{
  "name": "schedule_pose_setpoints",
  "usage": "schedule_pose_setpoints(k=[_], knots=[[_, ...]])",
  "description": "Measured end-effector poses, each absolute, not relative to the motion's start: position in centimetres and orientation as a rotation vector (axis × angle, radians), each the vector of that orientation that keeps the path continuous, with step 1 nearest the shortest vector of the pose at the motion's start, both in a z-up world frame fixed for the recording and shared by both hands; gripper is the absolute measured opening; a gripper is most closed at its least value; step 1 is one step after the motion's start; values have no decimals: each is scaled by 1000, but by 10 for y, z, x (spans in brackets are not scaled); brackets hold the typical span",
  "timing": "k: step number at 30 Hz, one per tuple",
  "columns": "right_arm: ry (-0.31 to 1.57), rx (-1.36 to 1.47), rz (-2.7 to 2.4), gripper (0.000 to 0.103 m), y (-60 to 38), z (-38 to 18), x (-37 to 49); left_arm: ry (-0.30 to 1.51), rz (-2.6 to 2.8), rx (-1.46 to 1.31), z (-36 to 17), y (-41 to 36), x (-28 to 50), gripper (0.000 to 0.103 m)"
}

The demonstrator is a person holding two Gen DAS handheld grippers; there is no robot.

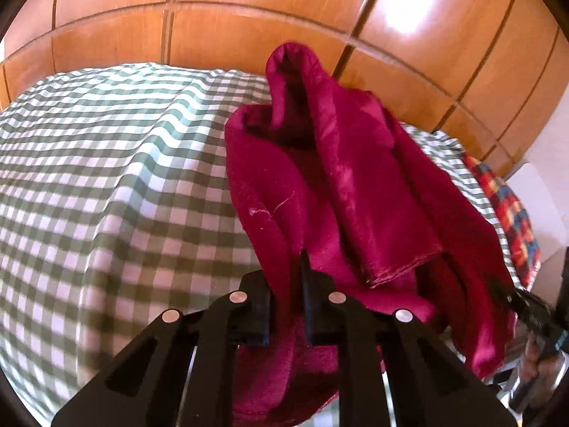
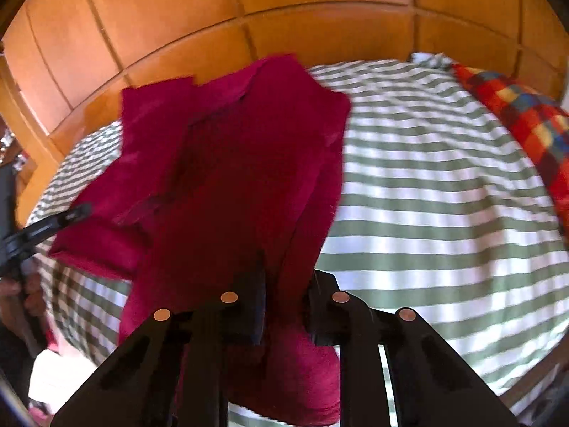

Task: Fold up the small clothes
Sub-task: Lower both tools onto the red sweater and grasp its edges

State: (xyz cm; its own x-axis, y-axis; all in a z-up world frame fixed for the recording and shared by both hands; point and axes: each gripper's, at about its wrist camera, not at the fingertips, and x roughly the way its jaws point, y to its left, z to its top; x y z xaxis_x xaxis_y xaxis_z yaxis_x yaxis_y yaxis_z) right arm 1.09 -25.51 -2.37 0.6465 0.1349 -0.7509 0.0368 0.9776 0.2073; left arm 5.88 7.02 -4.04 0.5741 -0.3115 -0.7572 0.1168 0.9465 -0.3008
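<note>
- Now your left hand-held gripper (image 1: 286, 306) is clamped on the near edge of the crimson garment (image 1: 320, 185); black fingers pinch the soft, fuzzy cloth.
- Your right hand-held gripper (image 2: 284, 306) grips the same garment (image 2: 231, 163) likewise.
- It hangs limp and creased between both, its long axis running away from you toward the wooden panelling (image 1: 249, 35).
- Beneath lies the green-and-white checked bed sheet (image 1: 89, 178); a multicoloured checked cloth (image 2: 526, 114) sits at the right edge.
</note>
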Motion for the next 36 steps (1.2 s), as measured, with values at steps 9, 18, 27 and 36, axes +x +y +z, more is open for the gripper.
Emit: schedule_pose_setpoints(k=[9, 18, 27, 36], knots=[[927, 233, -15, 25, -300, -45, -6, 1037, -235, -203, -69, 77, 0, 15], [856, 205, -9, 50, -297, -16, -39, 895, -149, -219, -34, 116, -22, 45], [952, 63, 149, 25, -207, -50, -15, 880, -259, -166, -24, 65, 16, 58], [858, 99, 59, 4, -278, 8, -16, 936, -313, -98, -43, 13, 55, 58]])
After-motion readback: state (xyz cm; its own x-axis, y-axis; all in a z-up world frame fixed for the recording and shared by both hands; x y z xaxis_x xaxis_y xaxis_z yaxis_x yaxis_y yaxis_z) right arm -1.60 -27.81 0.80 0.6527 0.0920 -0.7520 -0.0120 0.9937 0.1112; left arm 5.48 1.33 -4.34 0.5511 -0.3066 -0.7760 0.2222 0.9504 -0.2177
